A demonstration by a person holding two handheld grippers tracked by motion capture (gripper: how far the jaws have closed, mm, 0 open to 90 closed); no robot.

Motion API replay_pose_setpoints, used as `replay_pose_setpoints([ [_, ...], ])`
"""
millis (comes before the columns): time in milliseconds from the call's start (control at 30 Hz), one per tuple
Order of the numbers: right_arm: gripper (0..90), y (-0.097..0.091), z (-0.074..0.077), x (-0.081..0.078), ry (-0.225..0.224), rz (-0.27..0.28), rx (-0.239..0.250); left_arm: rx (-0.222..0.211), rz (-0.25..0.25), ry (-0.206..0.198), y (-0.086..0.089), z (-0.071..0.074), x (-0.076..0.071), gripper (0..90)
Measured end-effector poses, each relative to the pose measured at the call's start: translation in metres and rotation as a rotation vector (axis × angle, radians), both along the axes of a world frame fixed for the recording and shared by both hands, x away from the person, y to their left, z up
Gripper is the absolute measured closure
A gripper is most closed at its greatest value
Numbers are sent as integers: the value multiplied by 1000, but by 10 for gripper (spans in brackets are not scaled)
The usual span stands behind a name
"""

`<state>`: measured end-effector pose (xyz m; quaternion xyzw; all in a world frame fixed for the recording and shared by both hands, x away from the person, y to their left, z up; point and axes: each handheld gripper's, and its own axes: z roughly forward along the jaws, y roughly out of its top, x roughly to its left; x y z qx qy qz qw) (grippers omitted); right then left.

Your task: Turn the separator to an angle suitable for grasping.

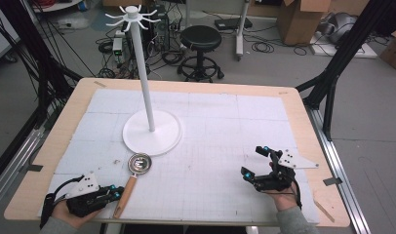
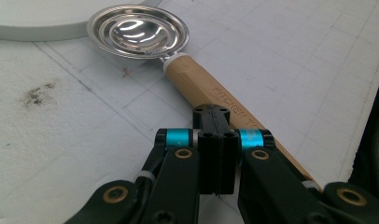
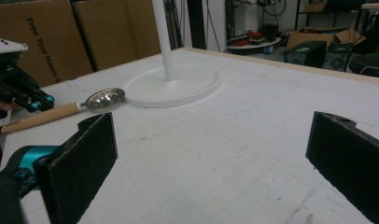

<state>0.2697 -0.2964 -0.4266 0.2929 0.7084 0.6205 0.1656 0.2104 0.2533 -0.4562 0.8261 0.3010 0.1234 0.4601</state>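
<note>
While the left tool [image 1: 114, 193] sits with its jaws pressed together and empty, just beside the wooden handle of the strainer [image 1: 133, 176], the step in hand looks like picking that strainer up. To do it well, the jaws should part first, then straddle the handle across its width near the middle so the metal bowl does not tip the grip. The right tool [image 1: 252, 161] rests wide open at about four o'clock on the bench [image 1: 303, 122], holding nothing. The strainer lies flat at seven o'clock, its shiny ridged bowl just beside the base of the white stand [image 1: 152, 132], its pale handle printed with lettering.
</note>
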Motion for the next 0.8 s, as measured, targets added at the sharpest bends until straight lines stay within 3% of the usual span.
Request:
replay_pose_setpoints([
  [800, 11, 0, 0, -3, 8, 2, -6, -8, -54, 26, -21, 0, 6, 897],
])
